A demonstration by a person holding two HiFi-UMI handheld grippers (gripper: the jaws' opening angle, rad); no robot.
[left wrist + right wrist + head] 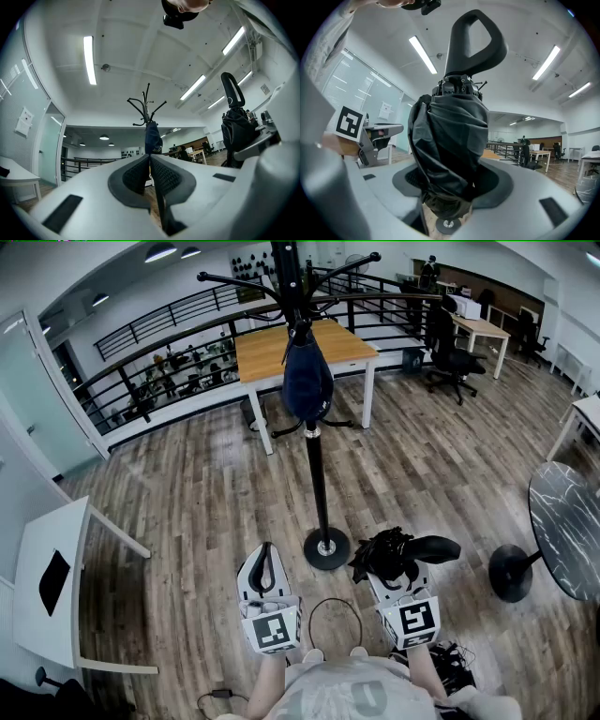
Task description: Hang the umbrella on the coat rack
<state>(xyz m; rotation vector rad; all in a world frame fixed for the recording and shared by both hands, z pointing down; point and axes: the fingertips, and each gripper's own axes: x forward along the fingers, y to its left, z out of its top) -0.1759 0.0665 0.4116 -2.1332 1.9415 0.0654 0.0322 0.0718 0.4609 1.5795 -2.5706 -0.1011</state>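
A black coat rack (319,474) stands on the wood floor straight ahead, its round base (326,547) just beyond both grippers. A navy folded umbrella (307,381) hangs from one of its upper hooks (153,136). My right gripper (392,568) is shut on a black folded umbrella (450,140), whose loop handle (473,42) sticks out past the jaws. That umbrella (398,554) lies level, right of the rack's base. My left gripper (265,563) is left of the base, its pads (161,176) pressed together with nothing between them, pointing at the rack (147,105).
A wooden-topped table (281,348) stands behind the rack, in front of a black railing (159,343). A white table (47,559) is at the left. At the right is a round dark marble table (567,531) with a black foot (511,573). A cable (335,615) loops on the floor.
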